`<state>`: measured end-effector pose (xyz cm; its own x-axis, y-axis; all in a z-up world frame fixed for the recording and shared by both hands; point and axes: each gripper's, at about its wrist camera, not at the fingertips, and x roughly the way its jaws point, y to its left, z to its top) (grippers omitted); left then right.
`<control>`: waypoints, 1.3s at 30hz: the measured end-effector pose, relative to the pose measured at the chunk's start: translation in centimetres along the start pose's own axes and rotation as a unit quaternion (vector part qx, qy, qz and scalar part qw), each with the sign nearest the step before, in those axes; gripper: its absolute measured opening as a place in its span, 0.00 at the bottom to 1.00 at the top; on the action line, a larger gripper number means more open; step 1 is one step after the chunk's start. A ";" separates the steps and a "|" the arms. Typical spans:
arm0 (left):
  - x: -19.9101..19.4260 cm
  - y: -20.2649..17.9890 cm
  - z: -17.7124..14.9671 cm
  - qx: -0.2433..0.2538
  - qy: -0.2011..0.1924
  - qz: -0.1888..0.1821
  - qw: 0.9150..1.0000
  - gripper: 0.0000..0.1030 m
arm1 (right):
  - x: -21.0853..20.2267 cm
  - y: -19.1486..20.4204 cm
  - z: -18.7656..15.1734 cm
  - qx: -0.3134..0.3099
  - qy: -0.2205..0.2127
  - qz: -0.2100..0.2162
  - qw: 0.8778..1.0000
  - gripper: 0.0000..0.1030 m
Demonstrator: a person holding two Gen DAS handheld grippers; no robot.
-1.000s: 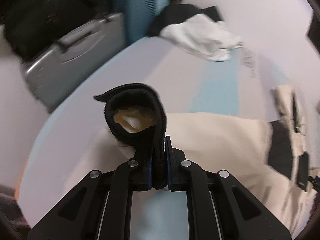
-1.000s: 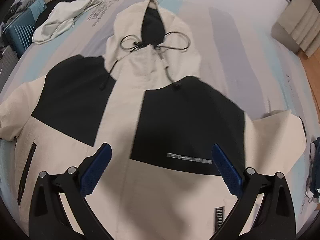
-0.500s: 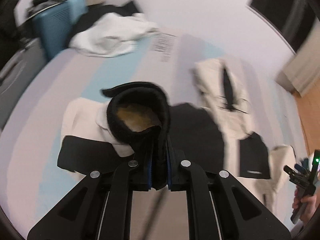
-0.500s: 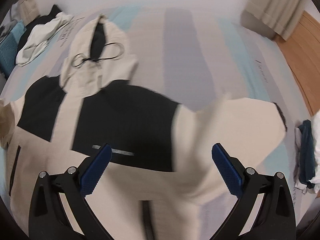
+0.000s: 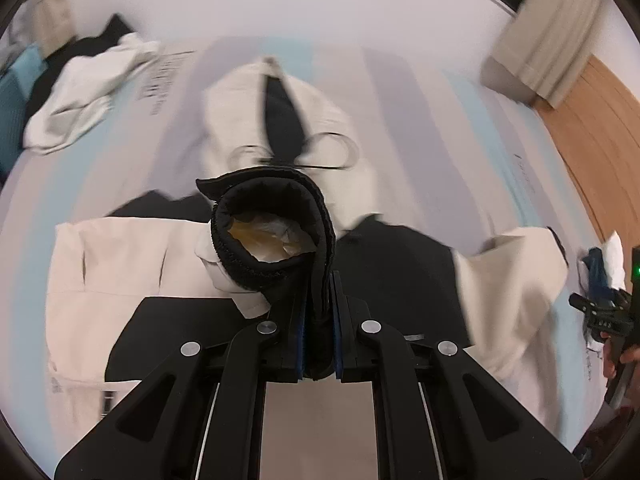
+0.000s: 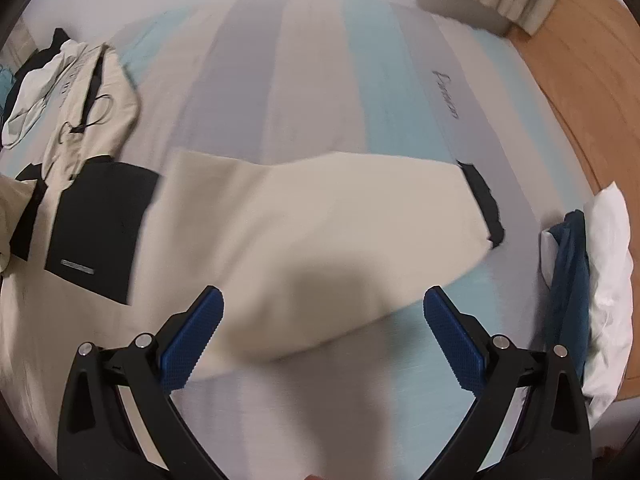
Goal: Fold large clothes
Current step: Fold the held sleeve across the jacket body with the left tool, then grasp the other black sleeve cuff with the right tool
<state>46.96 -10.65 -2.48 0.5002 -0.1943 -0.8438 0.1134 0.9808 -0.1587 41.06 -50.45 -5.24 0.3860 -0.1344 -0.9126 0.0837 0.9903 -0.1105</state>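
Note:
A cream and black hooded jacket (image 5: 404,272) lies front up on the striped bed (image 5: 420,92), hood (image 5: 248,108) toward the far wall. My left gripper (image 5: 318,304) is shut on the black cuff (image 5: 272,224) of one sleeve and holds it over the jacket's chest, the sleeve folded across the body. In the right wrist view the other cream sleeve (image 6: 320,232) lies spread sideways, its black cuff (image 6: 484,200) at the right. My right gripper (image 6: 322,332) hangs open above that sleeve, nothing between its blue pads.
A pile of white and black clothes (image 5: 80,92) lies at the bed's far left corner. A white and dark blue stack (image 6: 588,276) sits at the bed's right edge. Wooden floor (image 6: 592,64) and a curtain (image 5: 560,36) lie beyond on the right.
My left gripper has carried the cuff from the bed's left side across to over the jacket's chest. My right gripper has swung right, from over the jacket's body to over the spread sleeve.

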 end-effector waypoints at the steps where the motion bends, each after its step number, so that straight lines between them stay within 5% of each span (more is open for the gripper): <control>1: 0.7 -2.1 -0.1 0.009 0.002 -0.001 1.000 0.08 | 0.2 -0.9 0.1 0.000 0.002 0.002 1.000 0.93; 13: 8.6 -12.8 -0.9 0.049 0.055 0.027 0.997 0.08 | 6.0 -10.8 3.2 -0.060 0.021 -0.010 0.998 0.93; 18: 11.3 -14.5 -1.8 0.067 0.067 0.054 0.994 0.08 | 9.7 -15.0 4.7 -0.035 0.076 0.022 0.996 0.93; 23: 13.2 -15.3 -2.8 0.066 0.079 0.065 0.993 0.08 | 12.1 -18.3 5.8 -0.007 0.086 0.043 0.995 0.93; 27: 14.8 -15.8 -3.5 0.074 0.086 0.073 0.991 0.09 | 13.2 -20.4 6.2 0.025 0.085 0.070 0.994 0.75; 30: 15.8 -16.1 -3.8 0.078 0.087 0.076 0.990 0.11 | 14.1 -21.0 5.9 0.027 0.094 0.067 0.993 0.73; 36: 17.2 -16.8 -4.5 0.081 0.084 0.075 0.990 0.19 | 16.0 -22.6 4.8 0.049 0.106 0.058 0.992 0.74; 39: 17.2 -17.5 -4.8 0.082 0.076 0.070 0.991 0.31 | 16.8 -22.9 4.3 0.067 0.112 0.065 0.989 0.75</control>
<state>49.50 -31.07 -16.66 0.3868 -0.0404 -0.9213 0.1971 0.9796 0.0398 49.55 -75.51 -16.39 0.1889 0.0188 -0.9818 0.1747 0.9832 0.0525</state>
